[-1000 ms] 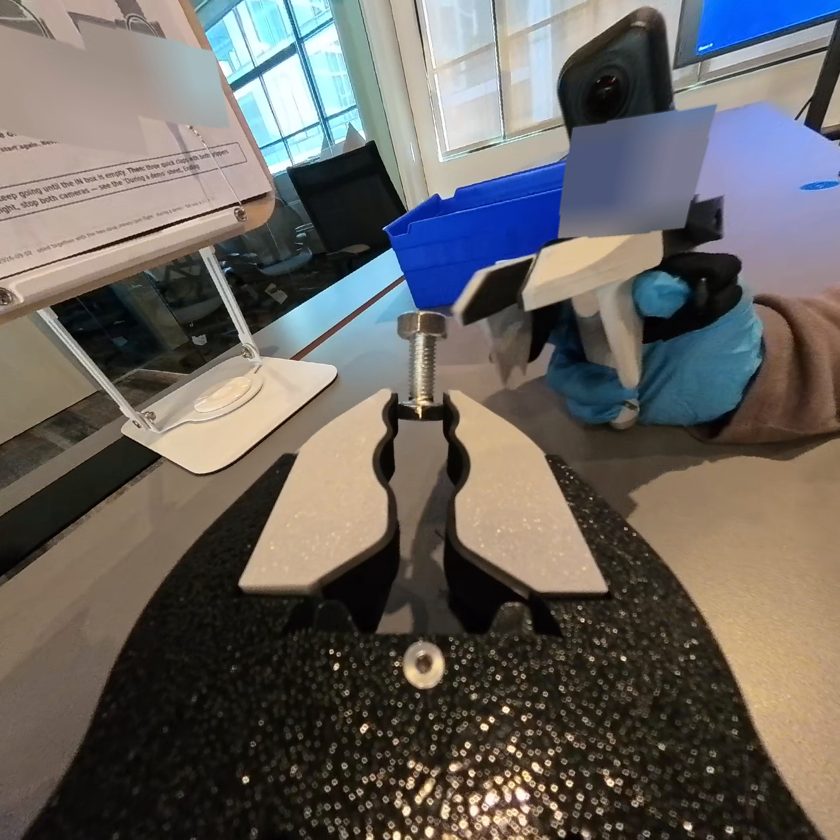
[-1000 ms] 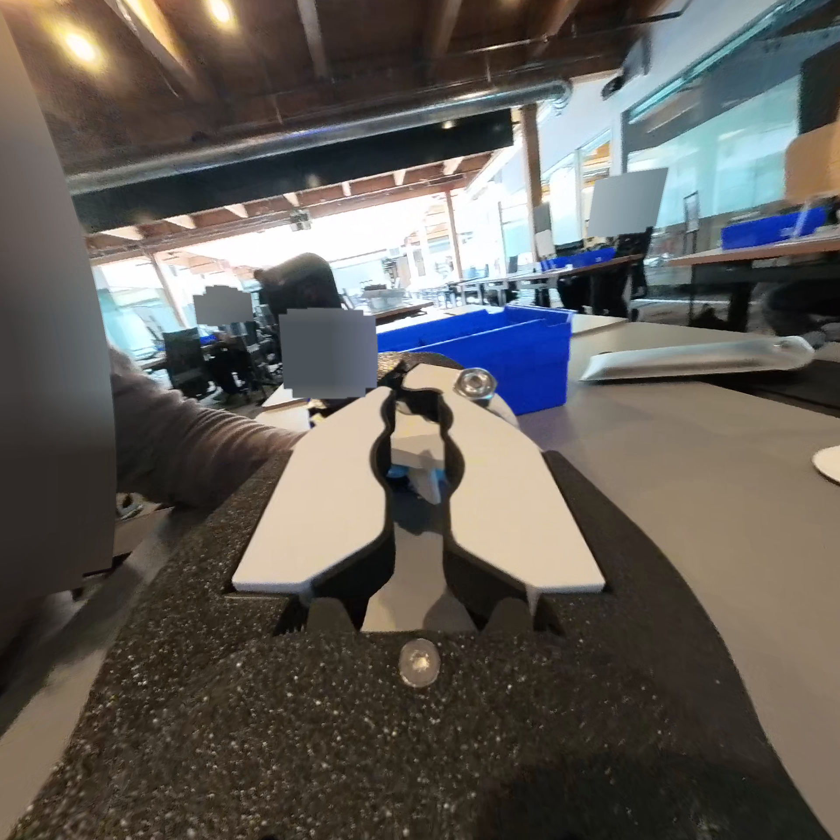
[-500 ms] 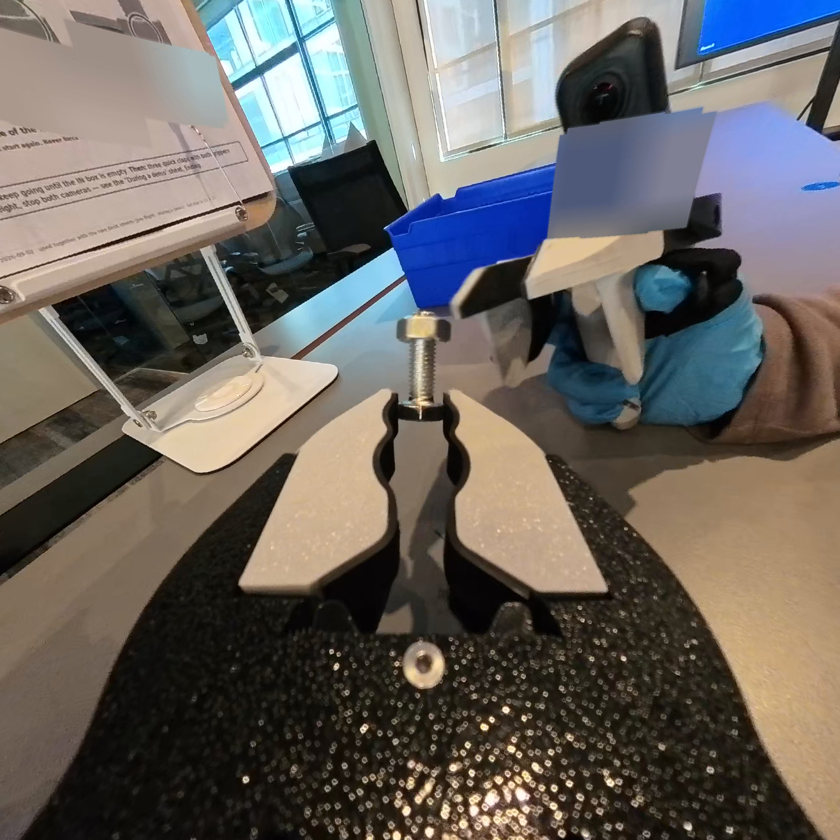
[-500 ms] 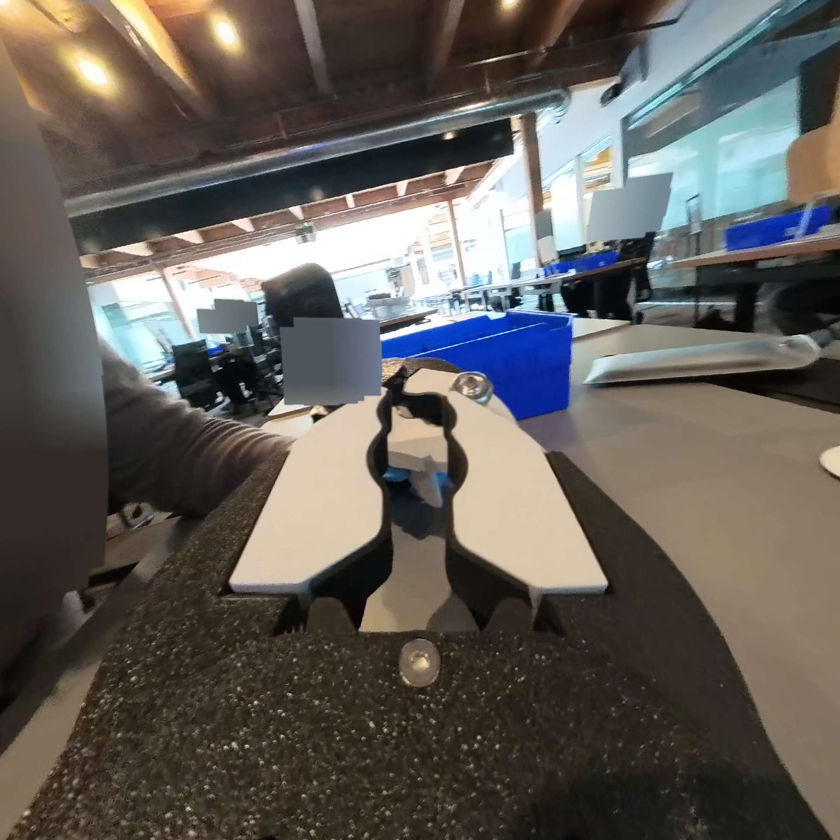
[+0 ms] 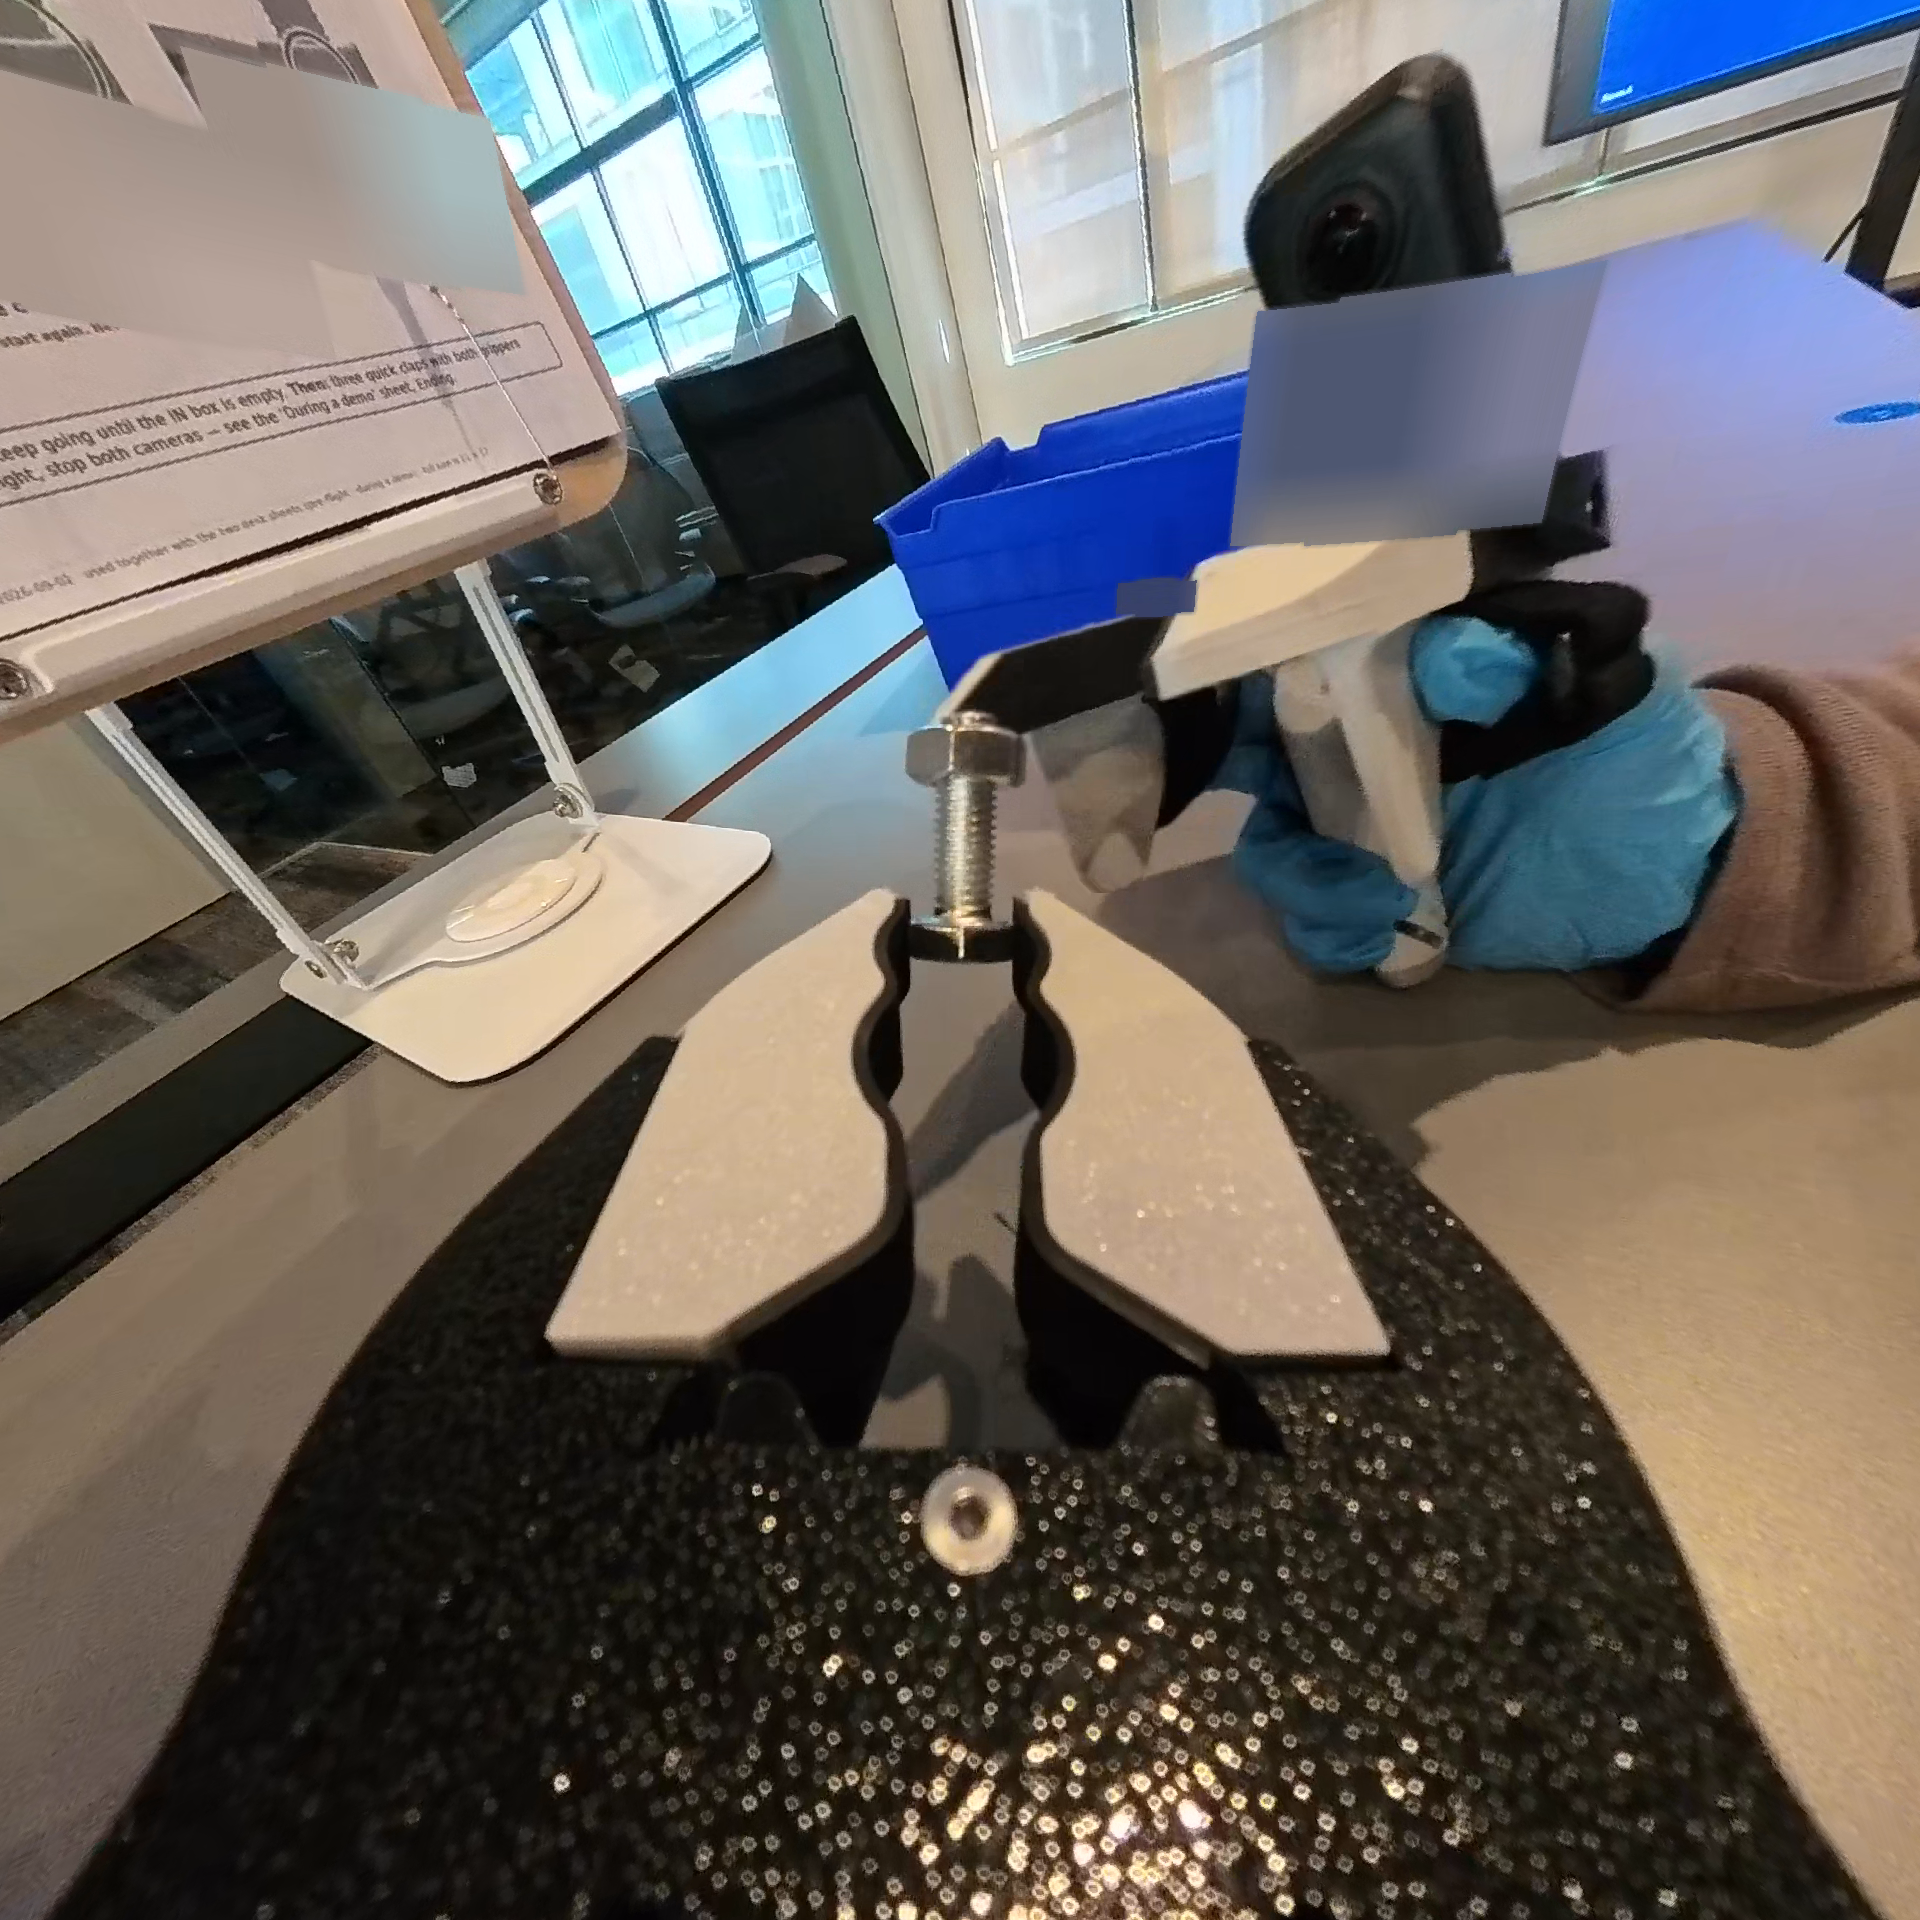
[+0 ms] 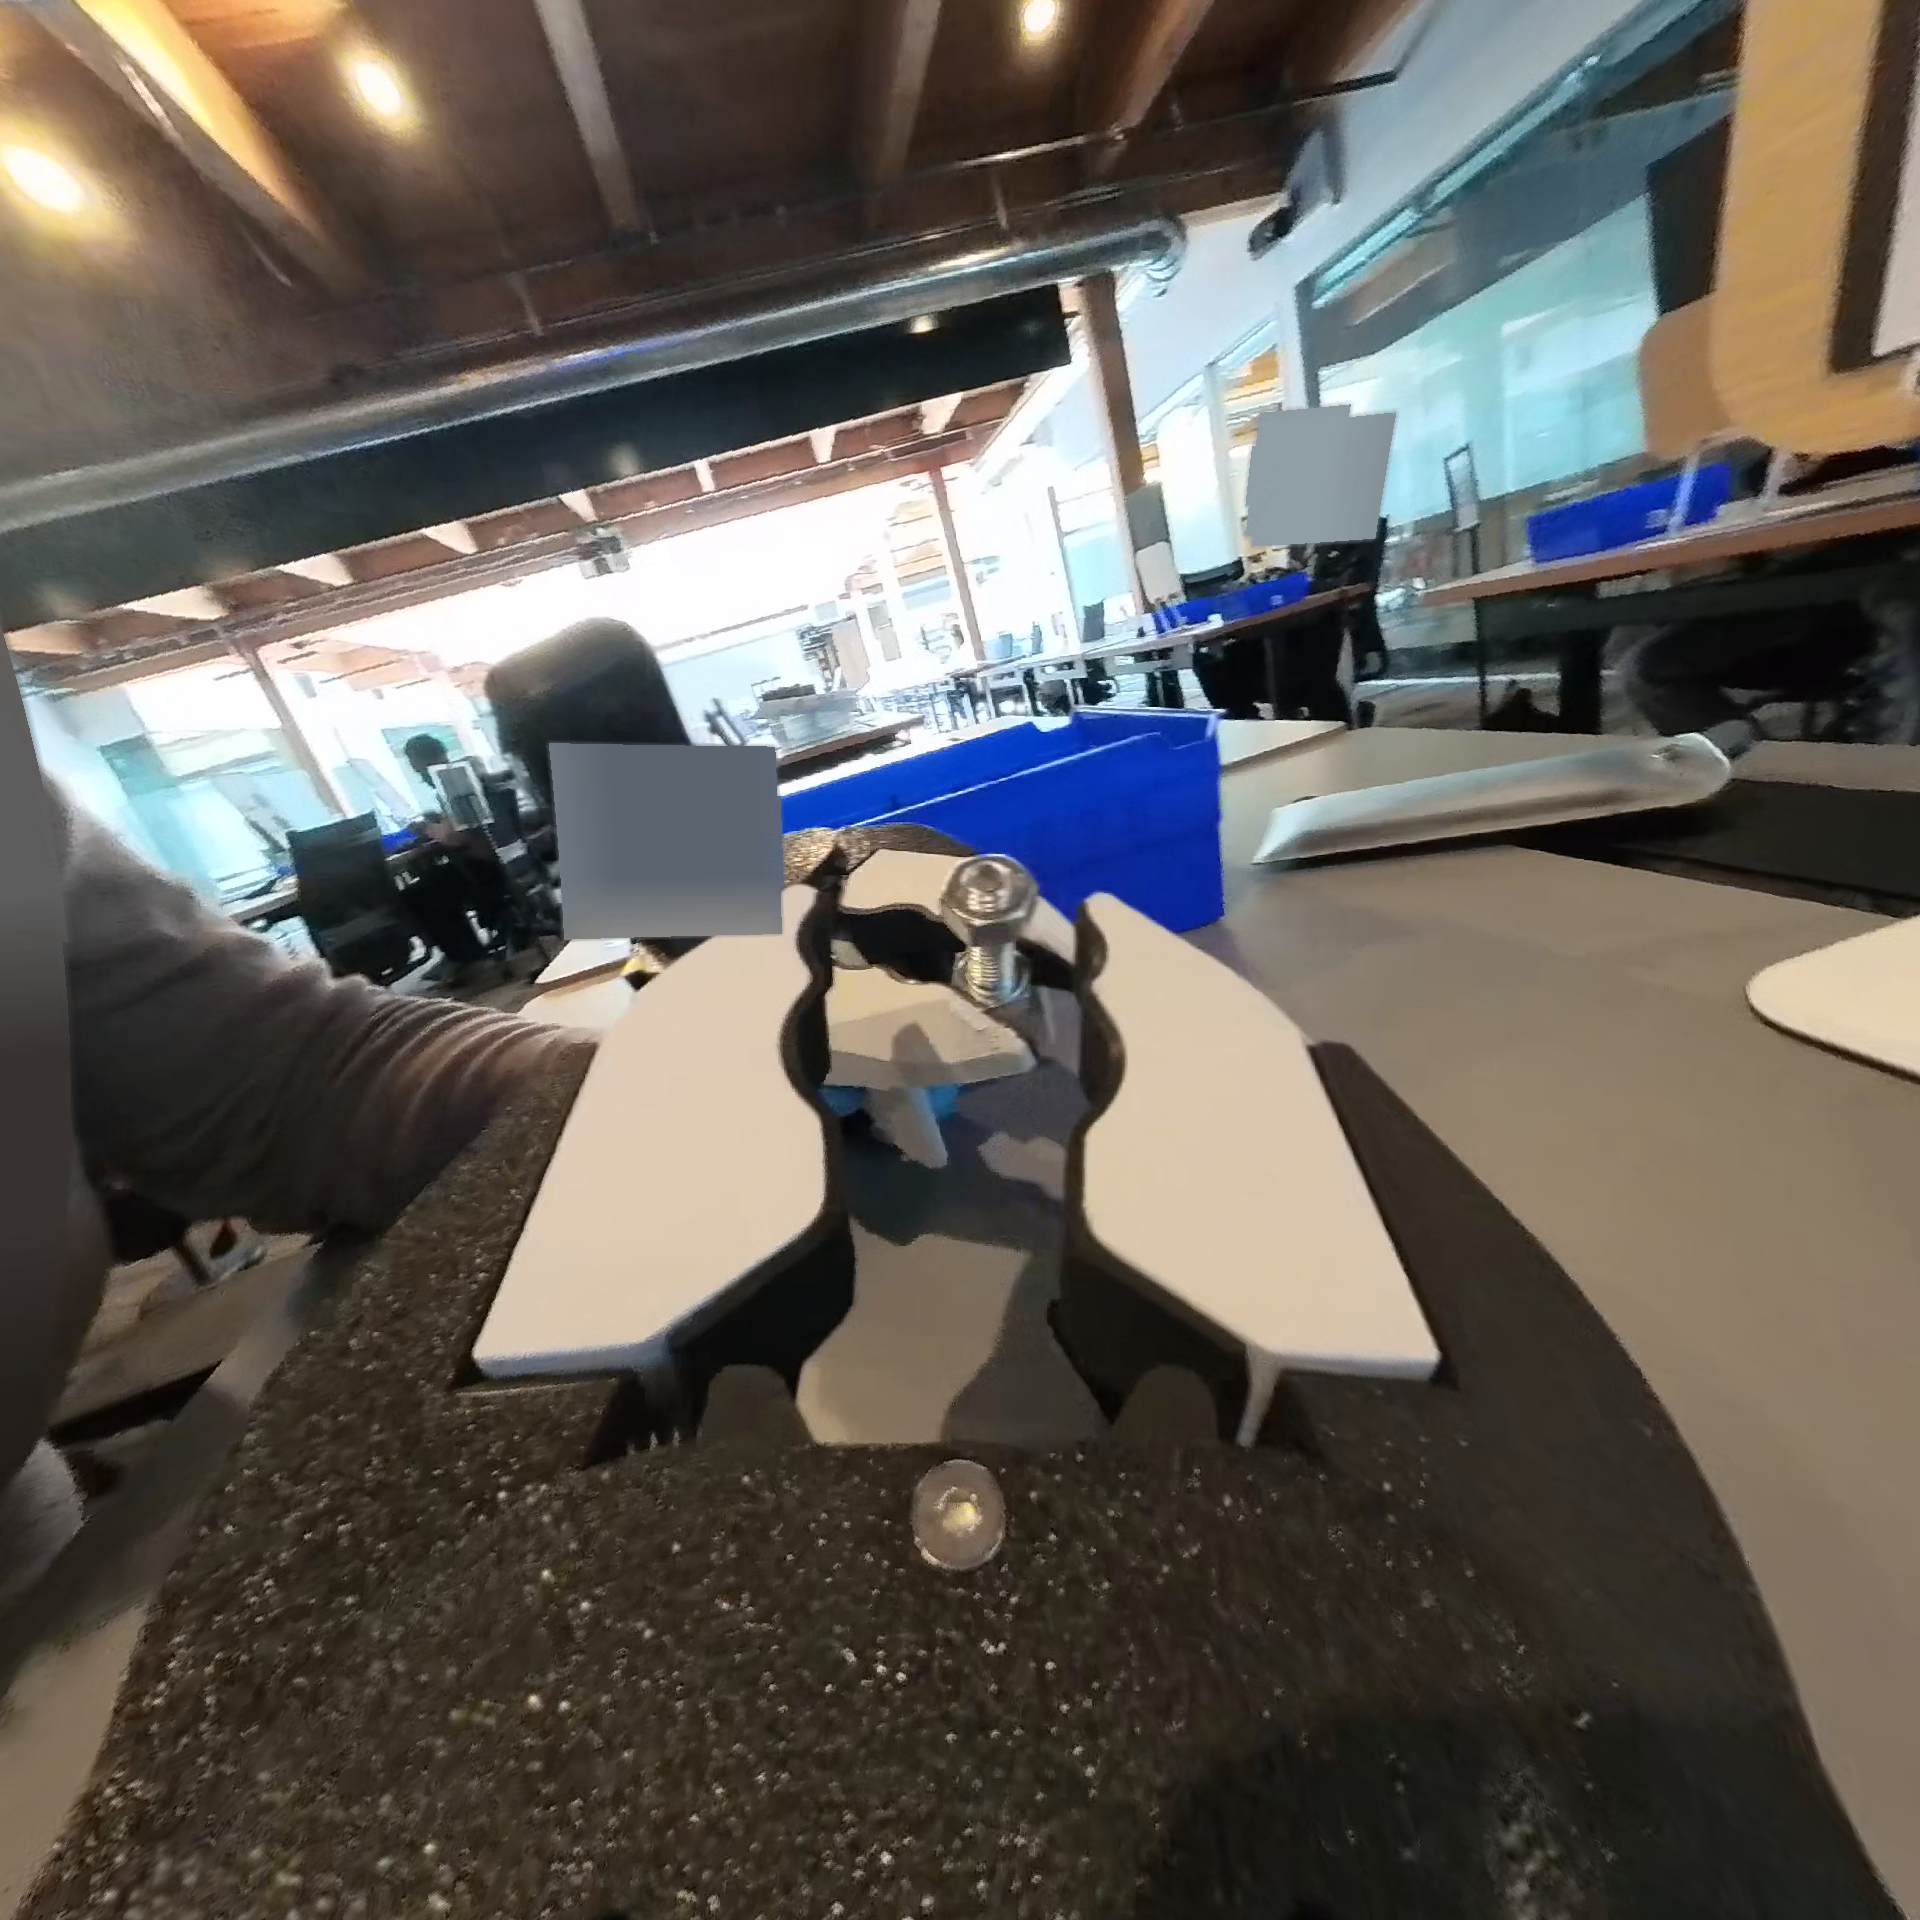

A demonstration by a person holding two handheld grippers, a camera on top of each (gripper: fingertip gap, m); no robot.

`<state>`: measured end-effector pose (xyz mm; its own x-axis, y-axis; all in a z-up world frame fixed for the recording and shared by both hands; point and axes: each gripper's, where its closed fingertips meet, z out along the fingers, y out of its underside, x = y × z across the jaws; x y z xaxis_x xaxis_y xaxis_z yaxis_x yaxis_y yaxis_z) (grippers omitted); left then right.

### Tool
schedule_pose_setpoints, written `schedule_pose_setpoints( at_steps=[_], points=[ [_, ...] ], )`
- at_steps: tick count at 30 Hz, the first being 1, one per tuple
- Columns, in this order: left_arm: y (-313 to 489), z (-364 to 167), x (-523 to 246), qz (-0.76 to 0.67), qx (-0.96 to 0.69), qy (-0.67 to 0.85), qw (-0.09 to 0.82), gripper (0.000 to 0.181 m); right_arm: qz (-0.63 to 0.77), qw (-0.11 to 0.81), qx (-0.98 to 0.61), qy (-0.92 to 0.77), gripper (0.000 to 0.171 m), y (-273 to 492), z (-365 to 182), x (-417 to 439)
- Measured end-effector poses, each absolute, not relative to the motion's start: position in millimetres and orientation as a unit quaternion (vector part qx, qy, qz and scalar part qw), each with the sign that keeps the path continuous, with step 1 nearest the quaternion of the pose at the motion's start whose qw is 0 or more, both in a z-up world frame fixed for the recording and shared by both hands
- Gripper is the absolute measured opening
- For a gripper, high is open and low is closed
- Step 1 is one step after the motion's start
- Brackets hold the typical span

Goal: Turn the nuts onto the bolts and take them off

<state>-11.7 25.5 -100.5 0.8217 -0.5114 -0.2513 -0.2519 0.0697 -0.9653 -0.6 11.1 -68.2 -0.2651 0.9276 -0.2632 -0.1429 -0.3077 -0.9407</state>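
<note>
Left tongs (image 5: 961, 940) are narrowed onto the base of a silver bolt (image 5: 964, 844), clamping the hex head at the bottom so the threaded shank stands upright above the grey counter (image 5: 1558, 1195). A hex nut (image 5: 966, 755) sits at the very top of the thread. Right tongs (image 5: 1023, 717) come in from the right, tilted, gripped by a hand in a blue glove (image 5: 1538, 831) with a brown sleeve (image 5: 1829, 831); the dark tip of one finger (image 5: 1049, 681) lies right at the nut's upper right edge, touching or just short of it, cannot tell which. In the right wrist view the right tongs (image 6: 951, 914) stand apart with nothing between them, and the bolt (image 6: 987, 935) shows in the gap beyond the tips, nearer the right-hand finger, with the left tongs below it. A blue bin (image 5: 1060, 561) sits behind the bolt on the counter. A white stand (image 5: 540, 935) holding a printed sheet (image 5: 260, 395) is at left. A black camera (image 5: 1371, 208) is mounted atop the right tongs. The blue bin (image 6: 1049, 810) also appears in the right wrist view.
</note>
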Motion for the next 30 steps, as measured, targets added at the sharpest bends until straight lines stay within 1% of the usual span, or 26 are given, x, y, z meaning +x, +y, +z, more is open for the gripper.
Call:
schedule_pose_setpoints(
  at_steps=[1, 2, 3, 4, 5, 6, 8, 9, 10, 15, 17, 18, 19, 20, 21, 23, 26, 28, 29, 30],
  points=[
    [26, -100, -12, -0.096, -0.675, 0.282, 0.675, 0.018, 0.667, 0.398, -0.460, -0.429, 0.049, 13, -70, -2],
    [26, -100, -12, -0.096, -0.675, 0.282, 0.675, 0.018, 0.675, 0.386, -0.455, -0.434, 0.042, 9, -69, -1],
    [26, -100, -12, -0.097, -0.675, 0.282, 0.675, 0.018, 0.691, 0.363, -0.432, -0.452, 0.017, -2, -67, 4],
    [26, -100, -12, -0.097, -0.675, 0.282, 0.675, 0.018, 0.694, 0.354, -0.425, -0.461, 0.008, -6, -67, 5],
    [26, -100, -12, -0.097, -0.675, 0.282, 0.675, 0.018, 0.687, 0.359, -0.428, -0.465, 0.007, -6, -68, 4],
    [25, -100, -12, -0.096, -0.675, 0.282, 0.675, 0.018, 0.681, 0.363, -0.433, -0.466, 0.009, -5, -69, 3],
    [26, -100, -14, -0.096, -0.676, 0.276, 0.677, 0.018, 0.666, 0.384, -0.445, -0.459, 0.023, 1, -71, -1],
    [26, -100, -13, -0.101, -0.675, 0.277, 0.676, 0.018, 0.659, 0.400, -0.454, -0.447, 0.038, 7, -70, -2],
    [26, -99, -14, -0.102, -0.676, 0.275, 0.676, 0.018, 0.656, 0.409, -0.458, -0.439, 0.043, 10, -70, -2],
    [26, -101, -12, -0.095, -0.676, 0.282, 0.674, 0.018, 0.663, 0.409, -0.462, -0.424, 0.050, 15, -68, -1],
    [26, -101, -12, -0.094, -0.676, 0.283, 0.674, 0.018, 0.660, 0.406, -0.463, -0.430, 0.056, 14, -70, -4],
    [26, -101, -12, -0.095, -0.676, 0.283, 0.674, 0.018, 0.663, 0.398, -0.461, -0.436, 0.055, 11, -71, -5],
    [26, -100, -12, -0.096, -0.675, 0.282, 0.675, 0.018, 0.681, 0.369, -0.442, -0.453, 0.037, 0, -70, -1],
    [26, -100, -13, -0.097, -0.675, 0.278, 0.677, 0.018, 0.694, 0.348, -0.427, -0.463, 0.022, -7, -68, 2],
    [26, -100, -13, -0.100, -0.676, 0.276, 0.676, 0.018, 0.698, 0.347, -0.423, -0.463, 0.020, -8, -67, 4],
    [26, -100, -14, -0.100, -0.676, 0.276, 0.676, 0.018, 0.691, 0.360, -0.430, -0.457, 0.023, -4, -67, 4],
    [26, -101, -12, -0.096, -0.676, 0.280, 0.674, 0.018, 0.678, 0.382, -0.448, -0.440, 0.040, 5, -68, 0],
    [26, -101, -12, -0.094, -0.677, 0.282, 0.674, 0.018, 0.667, 0.397, -0.461, -0.430, 0.045, 12, -70, -2],
    [26, -101, -12, -0.094, -0.677, 0.282, 0.674, 0.018, 0.664, 0.399, -0.464, -0.430, 0.051, 13, -71, -4],
    [26, -101, -12, -0.095, -0.676, 0.281, 0.674, 0.018, 0.668, 0.391, -0.460, -0.435, 0.051, 11, -71, -4]
  ],
)
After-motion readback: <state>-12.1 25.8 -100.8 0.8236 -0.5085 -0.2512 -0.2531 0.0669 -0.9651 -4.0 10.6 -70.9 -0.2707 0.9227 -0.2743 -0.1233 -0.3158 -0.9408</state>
